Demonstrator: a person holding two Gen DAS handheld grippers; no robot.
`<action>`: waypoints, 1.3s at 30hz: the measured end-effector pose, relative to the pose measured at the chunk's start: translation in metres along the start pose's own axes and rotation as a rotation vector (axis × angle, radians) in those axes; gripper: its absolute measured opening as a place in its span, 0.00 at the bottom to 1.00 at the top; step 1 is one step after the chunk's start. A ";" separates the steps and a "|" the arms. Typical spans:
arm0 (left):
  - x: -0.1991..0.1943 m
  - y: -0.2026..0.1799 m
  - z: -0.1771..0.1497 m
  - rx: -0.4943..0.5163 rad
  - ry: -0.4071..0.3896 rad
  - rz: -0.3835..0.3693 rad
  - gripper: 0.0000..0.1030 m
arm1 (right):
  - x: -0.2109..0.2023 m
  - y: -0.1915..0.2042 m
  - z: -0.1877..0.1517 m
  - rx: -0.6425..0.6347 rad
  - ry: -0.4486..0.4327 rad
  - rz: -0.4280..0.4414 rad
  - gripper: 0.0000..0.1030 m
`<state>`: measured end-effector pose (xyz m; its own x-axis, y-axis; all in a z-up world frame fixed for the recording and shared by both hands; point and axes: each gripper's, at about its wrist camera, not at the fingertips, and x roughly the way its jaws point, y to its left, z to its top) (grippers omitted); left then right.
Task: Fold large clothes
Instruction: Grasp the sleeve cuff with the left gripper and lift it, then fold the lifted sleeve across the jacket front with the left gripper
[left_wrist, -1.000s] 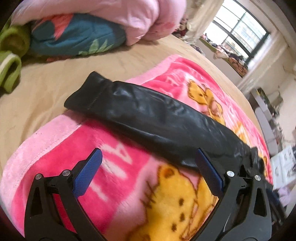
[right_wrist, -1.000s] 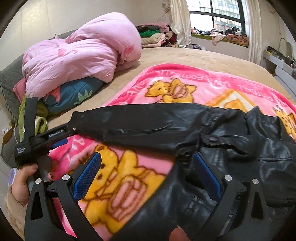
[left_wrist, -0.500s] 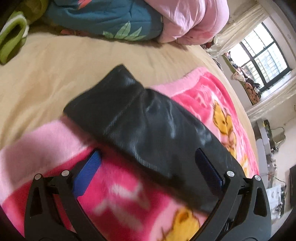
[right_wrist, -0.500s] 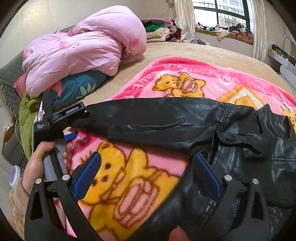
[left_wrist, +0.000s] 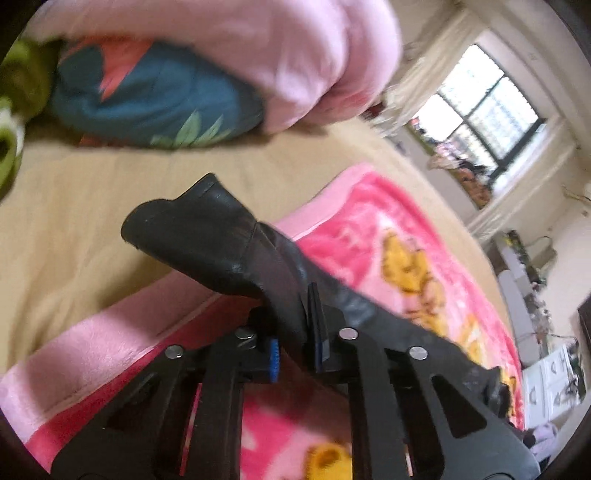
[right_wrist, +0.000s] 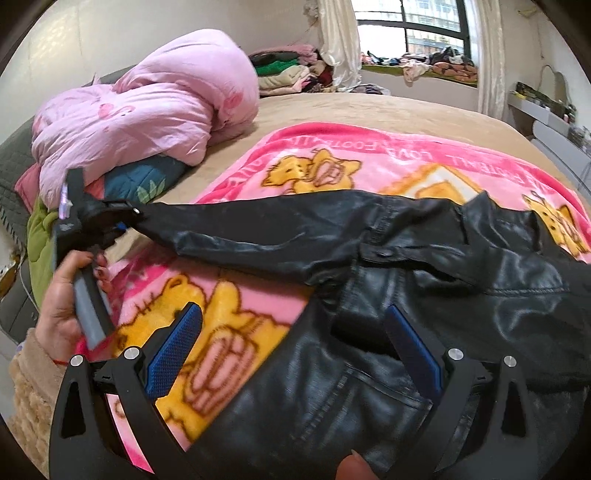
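Note:
A black leather jacket (right_wrist: 424, 266) lies on a pink cartoon blanket (right_wrist: 332, 166) on the bed. Its sleeve (right_wrist: 240, 229) stretches out to the left. My left gripper (left_wrist: 295, 332) is shut on the sleeve cuff (left_wrist: 207, 236) and lifts it a little off the blanket; it also shows in the right wrist view (right_wrist: 125, 218), held by a hand. My right gripper (right_wrist: 291, 343) is open above the jacket's body, its blue pads (right_wrist: 173, 350) wide apart, holding nothing.
A pink duvet (right_wrist: 147, 114) and a teal floral pillow (right_wrist: 144, 181) lie piled at the bed's head on the left. Folded clothes (right_wrist: 288, 70) are stacked by the window. The tan sheet (right_wrist: 369, 107) lies bare beyond the blanket.
My left gripper closed on the sleeve cuff and raised it. My right gripper stayed open over the jacket, shifting only slightly.

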<state>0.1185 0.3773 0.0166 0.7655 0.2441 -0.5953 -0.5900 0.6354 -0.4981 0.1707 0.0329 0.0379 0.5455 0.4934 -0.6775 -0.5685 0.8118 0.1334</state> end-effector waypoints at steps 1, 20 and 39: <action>-0.010 -0.006 0.003 0.010 -0.022 -0.030 0.04 | -0.004 -0.004 -0.003 0.008 -0.004 -0.005 0.96; -0.144 -0.198 -0.007 0.333 -0.246 -0.325 0.01 | -0.096 -0.096 -0.024 0.083 -0.110 -0.123 0.96; -0.163 -0.317 -0.091 0.578 -0.175 -0.416 0.01 | -0.159 -0.222 -0.037 0.217 -0.236 -0.258 0.96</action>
<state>0.1578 0.0693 0.2139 0.9549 -0.0185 -0.2962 -0.0493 0.9742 -0.2201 0.1875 -0.2373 0.0891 0.7939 0.3024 -0.5276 -0.2654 0.9529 0.1469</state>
